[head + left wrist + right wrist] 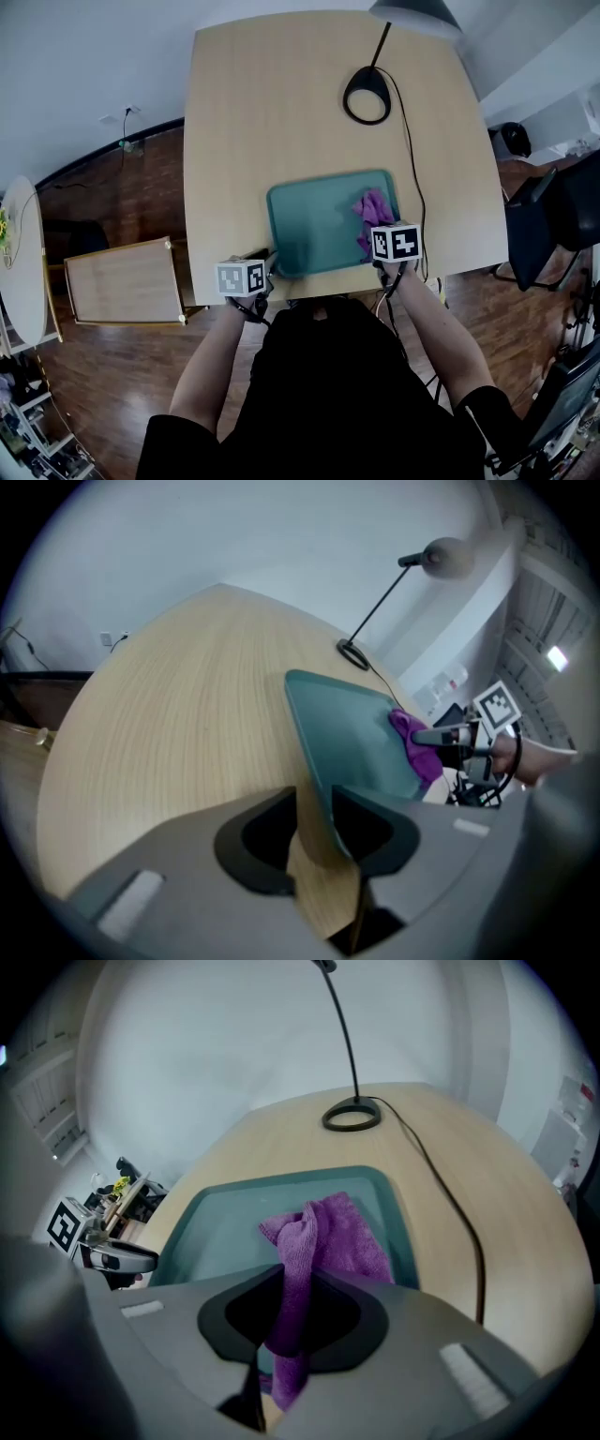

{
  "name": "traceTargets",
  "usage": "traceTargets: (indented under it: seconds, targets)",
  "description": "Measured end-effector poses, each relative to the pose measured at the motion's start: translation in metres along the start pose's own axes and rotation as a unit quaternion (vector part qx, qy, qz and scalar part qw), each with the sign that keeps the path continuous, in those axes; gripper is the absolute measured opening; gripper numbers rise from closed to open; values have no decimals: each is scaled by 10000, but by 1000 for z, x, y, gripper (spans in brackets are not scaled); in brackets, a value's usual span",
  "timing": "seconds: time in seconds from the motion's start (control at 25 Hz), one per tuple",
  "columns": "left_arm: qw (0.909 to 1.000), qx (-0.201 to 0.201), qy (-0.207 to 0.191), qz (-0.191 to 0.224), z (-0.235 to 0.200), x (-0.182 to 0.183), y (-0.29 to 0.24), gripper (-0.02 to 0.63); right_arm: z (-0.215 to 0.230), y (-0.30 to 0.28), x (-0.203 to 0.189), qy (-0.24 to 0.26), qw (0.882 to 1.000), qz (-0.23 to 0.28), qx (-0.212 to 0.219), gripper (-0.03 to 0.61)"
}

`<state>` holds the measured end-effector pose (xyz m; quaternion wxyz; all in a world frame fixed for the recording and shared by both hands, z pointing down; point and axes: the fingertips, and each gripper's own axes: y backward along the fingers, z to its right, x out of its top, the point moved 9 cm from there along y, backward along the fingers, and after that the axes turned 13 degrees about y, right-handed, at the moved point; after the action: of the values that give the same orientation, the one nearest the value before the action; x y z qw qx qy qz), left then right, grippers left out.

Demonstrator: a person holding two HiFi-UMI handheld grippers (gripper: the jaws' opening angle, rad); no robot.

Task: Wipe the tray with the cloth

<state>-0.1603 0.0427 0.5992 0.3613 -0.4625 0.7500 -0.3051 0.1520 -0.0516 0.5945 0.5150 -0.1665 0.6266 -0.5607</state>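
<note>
While the purple cloth [373, 208] lies bunched at the right end of the teal tray [314, 225], lower centre in the head view, the right tool [292, 1312] is clamped on one fold of it. The left tool [316, 825] stands apart, with the tray's lower-left corner rim between its jaws. A desk lamp [367, 94] stands upper right on the worktop [272, 103].

- A pale wood-grain worktop [281, 112] fills the middle of the head view, set against a plain white wall [84, 56].
- At 1 o'clock a black desk lamp [367, 94] stands on a ring-shaped base, and its black cord [413, 178] trails toward 4 o'clock.
- Dark wooden floor [112, 187] shows at 9 o'clock, with a low, pale wooden table [127, 279] standing on it.
- A round white table [21, 253] edges in at far 9 o'clock.
- A black chair [539, 230] stands at 3 o'clock.
</note>
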Motion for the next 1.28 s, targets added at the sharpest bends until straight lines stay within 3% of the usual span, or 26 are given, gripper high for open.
traceTargets:
  seconds: [0.16,0.28,0.4,0.56,0.72,0.92,1.28]
  targets:
    - [9994,8,-143,-301,3,-20,1,130,-73,-9,3,411,9974,-71,586,64]
    - [9992,-254,-84,-288,5,-23,-5,63,-128,-26,4,742,9908,-331,1084,64]
    - [9984,-466,-21,-311,4,-23,-6,64,-173,-41,7,866,9840,-484,1478,64]
    - [9955,-770,405,-363,-7,-21,-7,58,-201,-51,13,732,9844,-427,1542,60]
    - [9951,-826,380,-383,-12,-20,-5,63,-200,-53,11,313,9853,-387,1632,61]
    - [9973,-608,115,-392,-7,-19,-5,66,-183,-42,0,548,9887,-304,1360,63]
    - [9990,-336,153,-267,-8,-20,-4,69,-59,-2,-38,-47,9993,-43,360,63]
